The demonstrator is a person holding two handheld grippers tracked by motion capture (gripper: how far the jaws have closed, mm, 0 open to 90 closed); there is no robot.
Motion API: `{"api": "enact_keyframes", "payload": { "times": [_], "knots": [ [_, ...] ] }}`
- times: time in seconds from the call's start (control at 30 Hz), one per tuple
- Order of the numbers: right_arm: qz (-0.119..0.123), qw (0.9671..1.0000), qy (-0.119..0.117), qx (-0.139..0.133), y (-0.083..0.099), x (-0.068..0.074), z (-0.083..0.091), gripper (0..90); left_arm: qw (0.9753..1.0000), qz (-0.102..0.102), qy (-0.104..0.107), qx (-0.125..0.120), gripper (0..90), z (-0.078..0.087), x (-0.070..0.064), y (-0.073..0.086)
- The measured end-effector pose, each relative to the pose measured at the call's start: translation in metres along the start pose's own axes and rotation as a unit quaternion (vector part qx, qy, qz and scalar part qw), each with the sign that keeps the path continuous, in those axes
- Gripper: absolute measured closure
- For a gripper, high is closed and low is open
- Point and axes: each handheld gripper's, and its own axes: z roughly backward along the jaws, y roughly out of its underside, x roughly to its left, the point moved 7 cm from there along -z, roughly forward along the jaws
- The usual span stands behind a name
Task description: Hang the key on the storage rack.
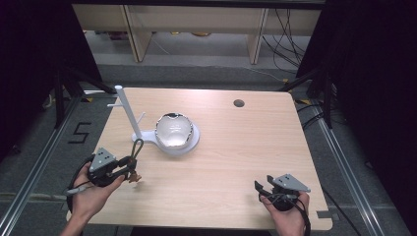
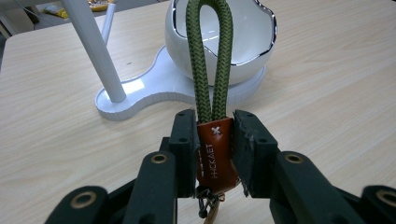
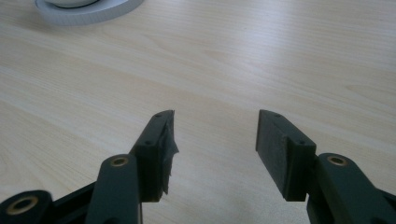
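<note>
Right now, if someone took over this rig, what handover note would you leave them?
Left gripper: shut on the brown leather tab of the green rope keychain, loop pointing up toward the white stand.
Right gripper: open, holding nothing, at the table's near right.
White bowl sits on the stand's base.
Done: keychain picked up.
Left: probably hang the loop on a stand peg; not yet started.

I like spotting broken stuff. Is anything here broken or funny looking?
Yes, a little. In the right gripper view, the pad on one fingertip of the right gripper looks torn and ragged at its edge. The white bowl has a wavy rim like a cracked eggshell, which seems to be its design. The keychain strap looks fine.
</note>
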Motion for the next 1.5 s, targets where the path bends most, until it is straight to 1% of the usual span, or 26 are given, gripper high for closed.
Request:
{"api": "enact_keyframes", "payload": {
  "times": [0.03, 0.07, 0.1, 0.13, 0.17, 0.2, 0.23, 0.27, 0.33, 0.37, 0.4, 0.47, 0.5, 0.53, 0.63, 0.67, 0.73, 0.9, 0.93, 1.07, 1.1, 1.17, 1.2, 1.33, 1.5],
  "knots": [
    [-0.002, 1.0000, -0.007, 0.001, 0.000, 0.001, 0.001, 47.7, 1.0000, 0.000, -0.004, -0.003, 69.7, 0.001, 0.001, -0.001],
    [-0.009, 0.9999, -0.007, 0.000, 0.000, 0.002, 0.002, 47.8, 1.0000, 0.002, -0.003, -0.006, 69.6, 0.001, 0.001, -0.002],
    [-0.023, 0.9997, -0.006, 0.002, 0.000, 0.004, 0.003, 47.8, 0.9999, 0.003, -0.007, -0.009, 69.6, 0.002, 0.002, -0.003],
    [-0.004, 1.0000, -0.006, -0.004, -0.001, 0.001, 0.002, 47.7, 0.9999, 0.003, -0.010, -0.012, 69.6, 0.003, 0.003, -0.005],
    [-0.004, 1.0000, -0.006, -0.004, -0.001, 0.001, 0.002, 47.7, 0.9999, 0.003, -0.010, -0.012, 69.7, 0.003, 0.003, -0.005],
    [-0.005, 0.9999, -0.009, -0.013, -0.002, 0.002, 0.001, 47.7, 0.9998, 0.003, -0.009, -0.017, 69.6, 0.003, 0.004, -0.006],
    [-0.005, 0.9999, -0.009, -0.013, -0.002, 0.002, 0.001, 47.7, 0.9998, 0.003, -0.008, -0.019, 69.6, 0.003, 0.004, -0.006],
    [-0.007, 0.9999, -0.009, -0.011, -0.002, 0.002, 0.001, 47.7, 0.9997, 0.005, -0.011, -0.022, 69.6, 0.004, 0.005, -0.007],
    [-0.006, 0.9999, -0.010, -0.011, -0.002, 0.003, 0.001, 47.7, 0.9997, 0.004, -0.014, -0.022, 69.7, 0.004, 0.006, -0.008],
    [-0.006, 0.9999, -0.010, -0.012, -0.002, 0.003, 0.001, 47.7, 0.9996, 0.006, -0.011, -0.024, 69.6, 0.004, 0.006, -0.008],
    [-0.006, 0.9999, -0.010, -0.012, -0.002, 0.003, 0.001, 47.7, 0.9996, 0.006, -0.014, -0.025, 69.6, 0.005, 0.006, -0.009],
    [-0.002, 0.9999, -0.006, -0.014, -0.002, 0.002, 0.000, 47.6, 0.9995, 0.005, -0.015, -0.026, 69.7, 0.006, 0.007, -0.010],
    [0.000, 0.9999, -0.002, -0.012, -0.002, 0.001, 0.000, 47.6, 0.9994, 0.006, -0.013, -0.030, 69.6, 0.006, 0.007, -0.011],
    [-0.002, 0.9999, -0.006, -0.012, -0.002, 0.002, 0.001, 47.5, 0.9995, 0.006, -0.015, -0.028, 69.6, 0.007, 0.008, -0.011],
    [-0.001, 0.9999, -0.005, -0.012, -0.002, 0.002, 0.001, 47.5, 0.9993, 0.004, -0.018, -0.031, 69.7, 0.007, 0.009, -0.013],
    [-0.002, 0.9999, -0.006, -0.012, -0.002, 0.002, 0.001, 47.5, 0.9992, 0.007, -0.016, -0.035, 69.7, 0.007, 0.009, -0.013],
    [-0.003, 0.9999, -0.006, -0.011, -0.001, 0.002, 0.001, 47.5, 0.9992, 0.008, -0.019, -0.034, 69.6, 0.007, 0.011, -0.014],
    [-0.003, 0.9999, -0.006, -0.013, -0.001, 0.002, 0.001, 47.4, 0.9989, 0.012, -0.022, -0.040, 69.7, 0.008, 0.014, -0.017],
    [-0.006, 0.9999, -0.010, -0.012, -0.002, 0.003, 0.002, 47.5, 0.9988, 0.012, -0.023, -0.042, 69.7, 0.008, 0.015, -0.018],
    [-0.004, 0.9999, -0.010, -0.013, -0.002, 0.003, 0.002, 47.5, 0.9984, 0.015, -0.026, -0.048, 69.6, 0.009, 0.018, -0.021],
    [-0.004, 0.9998, -0.013, -0.017, -0.002, 0.003, 0.001, 47.5, 0.9983, 0.015, -0.027, -0.049, 69.7, 0.009, 0.019, -0.022],
    [-0.004, 0.9998, -0.010, -0.015, -0.002, 0.003, 0.001, 47.5, 0.9982, 0.017, -0.026, -0.052, 69.6, 0.009, 0.020, -0.023],
    [-0.004, 0.9997, -0.013, -0.018, -0.002, 0.003, 0.001, 47.5, 0.9982, 0.016, -0.028, -0.051, 69.7, 0.009, 0.021, -0.024],
    [-0.003, 0.9998, -0.010, -0.015, -0.002, 0.003, 0.001, 47.5, 0.9980, 0.018, -0.031, -0.052, 69.7, 0.008, 0.023, -0.026],
    [-0.005, 0.9998, -0.011, -0.019, -0.002, 0.003, 0.001, 47.4, 0.9977, 0.020, -0.033, -0.055, 69.7, 0.008, 0.025, -0.028]
  ]
}}
